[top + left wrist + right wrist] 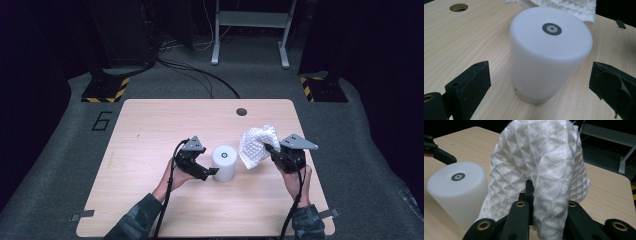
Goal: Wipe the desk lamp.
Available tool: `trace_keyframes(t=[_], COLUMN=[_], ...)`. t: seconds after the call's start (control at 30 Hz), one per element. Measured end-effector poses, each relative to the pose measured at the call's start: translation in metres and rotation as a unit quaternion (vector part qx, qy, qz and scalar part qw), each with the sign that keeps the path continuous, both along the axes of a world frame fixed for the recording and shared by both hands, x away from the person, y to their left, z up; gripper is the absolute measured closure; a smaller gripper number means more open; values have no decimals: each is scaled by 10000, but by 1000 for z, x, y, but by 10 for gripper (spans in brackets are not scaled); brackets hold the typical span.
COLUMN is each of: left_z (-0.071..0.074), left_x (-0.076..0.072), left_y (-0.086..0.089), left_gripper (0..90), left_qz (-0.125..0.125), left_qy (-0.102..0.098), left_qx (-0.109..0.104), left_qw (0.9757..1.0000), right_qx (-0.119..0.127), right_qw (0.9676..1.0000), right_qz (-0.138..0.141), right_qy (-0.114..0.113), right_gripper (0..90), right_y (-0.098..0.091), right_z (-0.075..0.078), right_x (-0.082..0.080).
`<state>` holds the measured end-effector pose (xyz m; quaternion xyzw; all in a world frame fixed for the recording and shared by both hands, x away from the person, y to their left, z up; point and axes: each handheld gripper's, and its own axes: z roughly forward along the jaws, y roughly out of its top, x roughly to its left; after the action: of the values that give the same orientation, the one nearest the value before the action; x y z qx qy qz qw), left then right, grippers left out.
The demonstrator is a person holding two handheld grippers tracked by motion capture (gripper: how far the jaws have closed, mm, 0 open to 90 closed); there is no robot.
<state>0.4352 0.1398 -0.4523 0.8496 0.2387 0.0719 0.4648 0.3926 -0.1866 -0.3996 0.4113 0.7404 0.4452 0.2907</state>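
One white cylinder (223, 163) with a grey ring mark on top stands upright on the table (150, 130). One white waffle-weave cloth (257, 145), just right of it, hangs pinched in the right gripper (274, 150). The left gripper (209, 172), at the cylinder's left, stands spread around it, pads clear.

The worktop (150, 130) is pale wood with fine grain lines, smooth and matt. On it stands a white cylinder (549, 60) that looks like smooth plastic, a bit milky and soft in shine. Just beside the cylinder, a white cloth (541, 165) is bumpy, woven in small diamond shapes. The left hand-held gripper (539, 82) has black pads (474, 82) that look matt and rough.
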Motion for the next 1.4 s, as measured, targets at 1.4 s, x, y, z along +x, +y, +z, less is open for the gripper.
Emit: trace_keyframes(t=[1.4], left_z=[-16], left_x=[7], left_y=[-17], left_gripper=[1], left_qz=[-232], left_qy=[-193], left_qx=[-74], left_qw=[9995], right_qx=[-489], right_qw=[9865], right_qz=[1332], right_qy=[815], right_gripper=[823], right_y=[53], right_z=[-44], right_x=[18])
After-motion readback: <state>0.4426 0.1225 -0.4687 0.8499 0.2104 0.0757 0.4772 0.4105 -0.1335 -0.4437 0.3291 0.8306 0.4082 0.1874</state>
